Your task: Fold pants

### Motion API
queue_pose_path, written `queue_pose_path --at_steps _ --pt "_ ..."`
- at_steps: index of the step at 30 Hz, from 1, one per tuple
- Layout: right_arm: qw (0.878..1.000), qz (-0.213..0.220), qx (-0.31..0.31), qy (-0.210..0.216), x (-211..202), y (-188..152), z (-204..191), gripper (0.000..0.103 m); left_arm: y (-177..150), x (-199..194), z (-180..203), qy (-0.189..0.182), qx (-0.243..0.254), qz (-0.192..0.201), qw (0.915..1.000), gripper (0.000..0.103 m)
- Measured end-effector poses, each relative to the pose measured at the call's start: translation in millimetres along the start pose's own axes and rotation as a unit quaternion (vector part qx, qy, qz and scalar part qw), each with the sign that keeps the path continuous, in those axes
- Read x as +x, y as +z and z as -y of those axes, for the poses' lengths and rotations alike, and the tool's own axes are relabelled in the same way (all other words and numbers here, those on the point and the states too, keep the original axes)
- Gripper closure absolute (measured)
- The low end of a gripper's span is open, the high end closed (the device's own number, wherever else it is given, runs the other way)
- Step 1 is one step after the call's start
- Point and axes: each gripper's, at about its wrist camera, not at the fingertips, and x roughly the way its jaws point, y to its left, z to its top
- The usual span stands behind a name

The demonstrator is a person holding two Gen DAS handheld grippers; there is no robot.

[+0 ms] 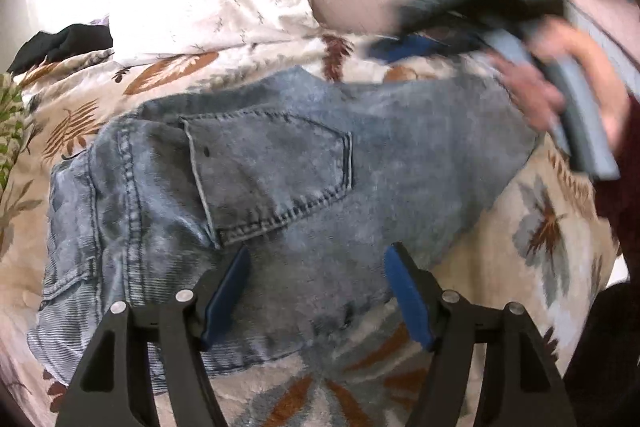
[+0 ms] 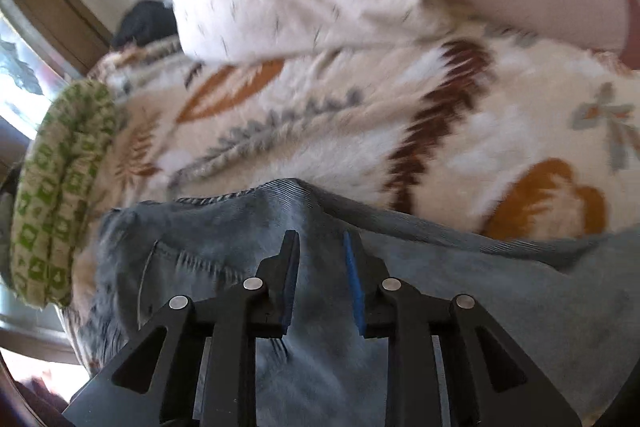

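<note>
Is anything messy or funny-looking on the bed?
The jeans aren't neatly folded yet: they lie crooked on the leafy blanket, with rumpled edges near the waistband. A black cloth is bunched up at the far side. Nothing looks torn or spilled.

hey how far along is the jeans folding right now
Done: the jeans lie folded into a compact bundle on the patterned blanket, back pocket up. In hand: nothing; the left hand-held gripper and right hand-held gripper are both open above the denim. Left: maybe tidying.
</note>
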Motion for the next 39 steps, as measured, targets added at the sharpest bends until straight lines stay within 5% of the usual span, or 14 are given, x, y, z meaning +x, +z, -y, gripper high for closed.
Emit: queue_pose_path --at_steps 5,9,12,14,17,25,29,39 --pt "0.996 0.058 0.064 -0.009 -74.6 -36.9 71.6 0.064 5.0 -21.3 -19.1 0.030 -0.034 0.052 0.9976 0.030" --pt "0.979 0.123 0.163 -0.014 -136.7 -89.8 150.8 0.051 0.9 -33.4 -39.4 0.034 -0.089 0.075 0.9926 0.027" --pt "0.957 0.158 0.242 0.006 -161.3 -127.5 198.4 0.049 -4.4 -31.9 -44.4 0.043 -0.105 0.075 0.9908 0.027" --pt "0.930 0.188 0.315 0.028 -172.5 -155.1 234.6 0.046 -6.5 -27.5 -39.8 0.057 -0.103 0.072 0.9904 0.027" --pt "0.903 0.184 0.387 0.043 -172.6 -175.3 274.1 0.043 -1.3 -21.9 -19.4 0.057 -0.083 0.066 0.9927 0.027" --pt "0.865 0.134 0.470 0.110 -126.9 -189.6 305.8 0.042 82.0 6.4 91.4 -0.004 0.028 0.058 0.9979 0.027" --pt "0.859 0.127 0.481 0.119 -118.5 -189.1 308.3 0.042 134.8 46.9 141.2 -0.042 0.069 0.018 0.9966 0.027" --pt "0.827 0.137 0.522 0.158 -103.3 -185.2 325.8 0.038 198.6 156.8 228.5 -0.046 0.134 -0.054 0.9885 0.027"
